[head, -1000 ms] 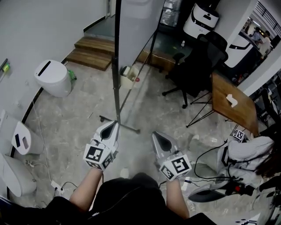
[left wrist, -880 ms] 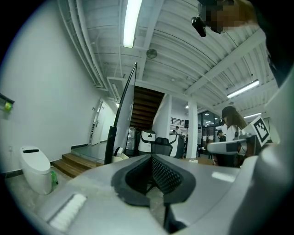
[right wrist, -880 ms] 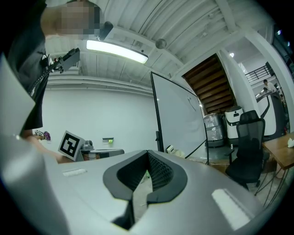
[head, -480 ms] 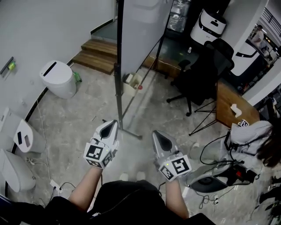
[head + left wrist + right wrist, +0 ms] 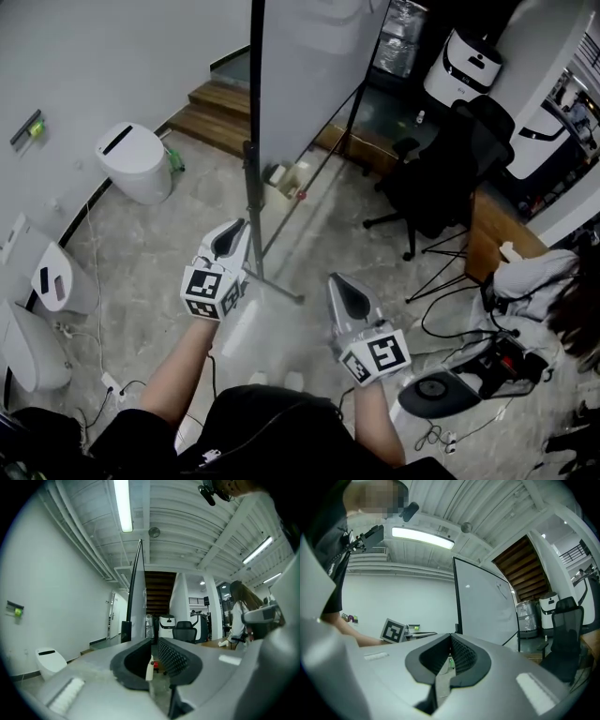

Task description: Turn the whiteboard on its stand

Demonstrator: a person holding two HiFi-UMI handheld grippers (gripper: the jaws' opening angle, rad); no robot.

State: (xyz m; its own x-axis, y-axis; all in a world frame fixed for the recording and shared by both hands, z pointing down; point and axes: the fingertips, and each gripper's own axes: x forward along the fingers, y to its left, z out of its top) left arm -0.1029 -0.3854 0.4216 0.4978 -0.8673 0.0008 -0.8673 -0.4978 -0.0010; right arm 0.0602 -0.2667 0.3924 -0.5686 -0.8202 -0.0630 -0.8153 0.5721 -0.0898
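Observation:
The whiteboard (image 5: 309,75) stands on its black-framed stand straight ahead, with its upright post (image 5: 251,178) nearest me and the feet (image 5: 281,291) on the floor. In the left gripper view the whiteboard (image 5: 134,592) shows edge-on. In the right gripper view the whiteboard's (image 5: 487,611) white face shows. My left gripper (image 5: 234,231) is held just short of the post. Its jaws have just been opening and stand a little apart, with nothing between them. My right gripper (image 5: 340,285) hangs lower and to the right, away from the stand, its jaws together and empty.
A white bin (image 5: 136,161) and wooden steps (image 5: 220,103) lie to the left and behind the board. A black office chair (image 5: 441,178), a wooden table (image 5: 487,234) and a seated person (image 5: 553,291) are at the right. Cables and a round base (image 5: 436,389) lie on the floor.
My left gripper has moved forward and up towards the stand's post. The right gripper has shifted only slightly. More of the whiteboard now fills the top of the head view.

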